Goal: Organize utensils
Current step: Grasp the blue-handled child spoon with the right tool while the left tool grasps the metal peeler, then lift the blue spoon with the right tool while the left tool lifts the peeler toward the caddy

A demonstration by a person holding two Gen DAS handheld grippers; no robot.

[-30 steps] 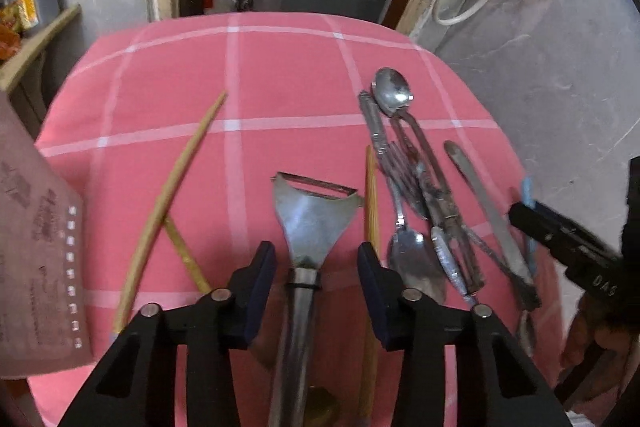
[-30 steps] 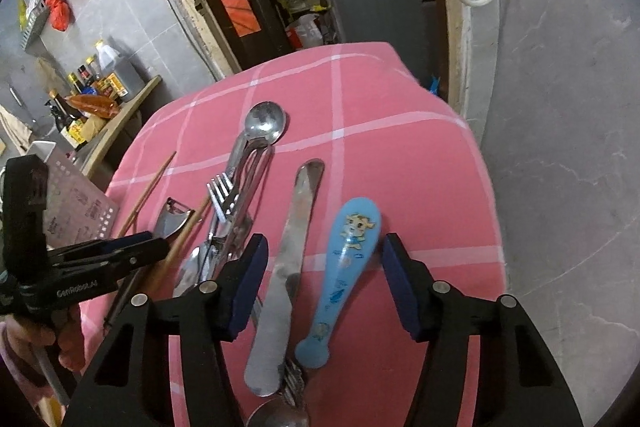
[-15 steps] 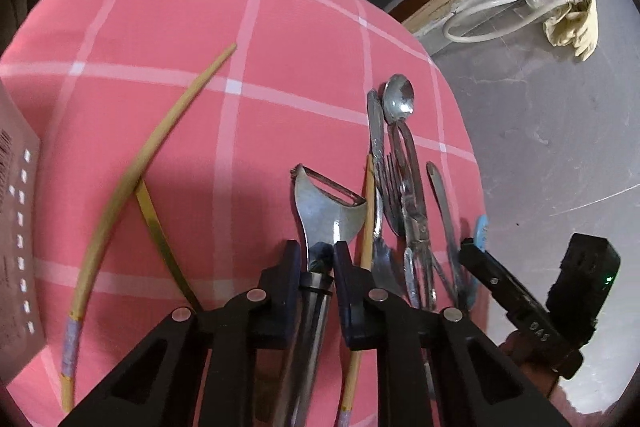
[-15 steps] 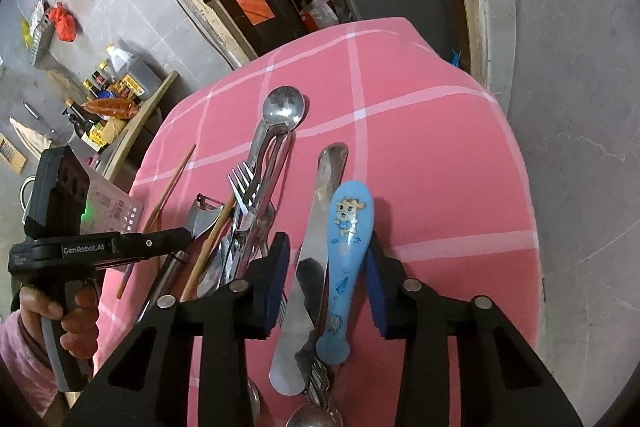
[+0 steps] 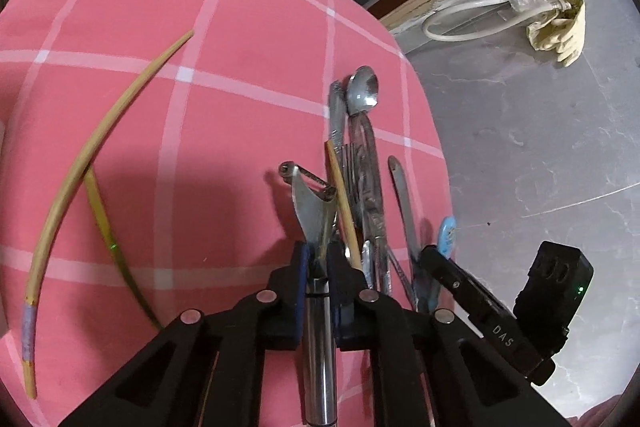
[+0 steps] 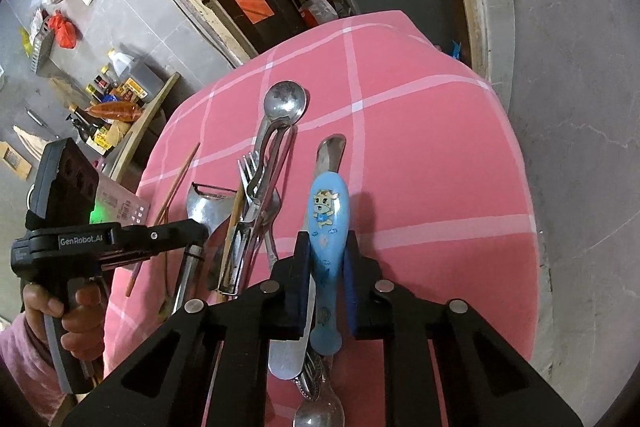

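Note:
My left gripper (image 5: 318,257) is shut on the neck of a steel peeler (image 5: 310,201), which is lifted off the pink checked cloth (image 5: 224,115). My right gripper (image 6: 326,249) is shut on a blue cartoon spoon (image 6: 328,223), raised over a table knife (image 6: 330,153). A pile of steel forks and spoons (image 6: 260,179) lies between the two grippers; its top spoon (image 5: 362,91) also shows in the left wrist view. A chopstick (image 5: 342,199) leans beside the peeler.
A long bamboo chopstick (image 5: 80,163) and a thinner one (image 5: 108,239) lie at the left of the cloth. The cloth's right edge (image 6: 520,155) drops to a grey floor. A shelf with bottles (image 6: 116,99) stands at the far left.
Both grippers went from open to shut: the left closed on the peeler and lifted it, the right closed on the blue spoon and raised it.

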